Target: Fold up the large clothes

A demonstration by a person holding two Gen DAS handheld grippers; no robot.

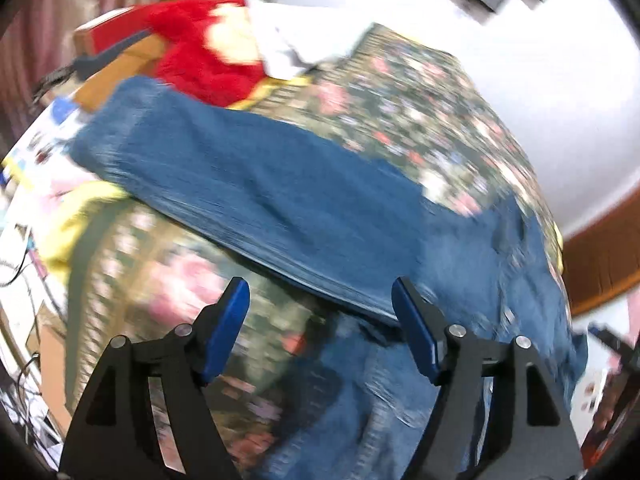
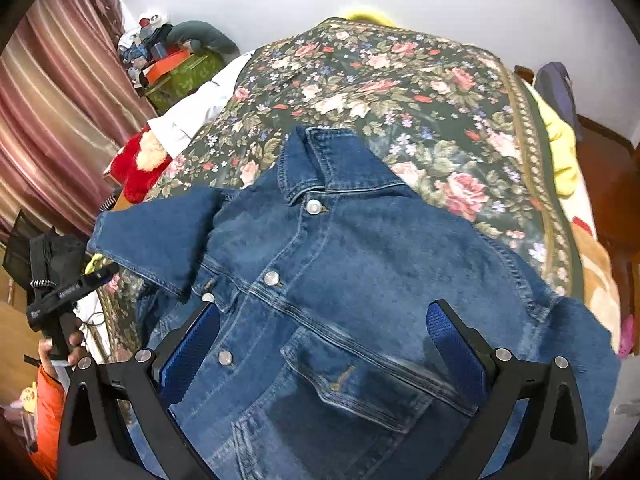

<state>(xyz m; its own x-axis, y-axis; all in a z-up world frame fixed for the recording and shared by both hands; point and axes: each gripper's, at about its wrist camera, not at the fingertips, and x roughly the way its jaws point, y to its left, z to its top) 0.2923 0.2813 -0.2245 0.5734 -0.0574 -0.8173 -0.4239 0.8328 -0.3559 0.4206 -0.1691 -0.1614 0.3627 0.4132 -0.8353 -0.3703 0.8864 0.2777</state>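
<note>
A denim jacket of heavy, mottled blue cloth lies face up on my bed, over a flowered bedspread of woven roses on dark green. Its collar points away from me, metal snap buttons run down the front, and a flapped chest pocket sits low between my right tongs. Those tongs stand wide apart above the jacket's chest, pads clear of the cloth. One sleeve is folded flat across the body, a long straight band of denim. My left tongs are spread wide just short of that sleeve's near edge, gripping nothing; the view there is smeared. A red plush toy lies beyond the sleeve.
</note>
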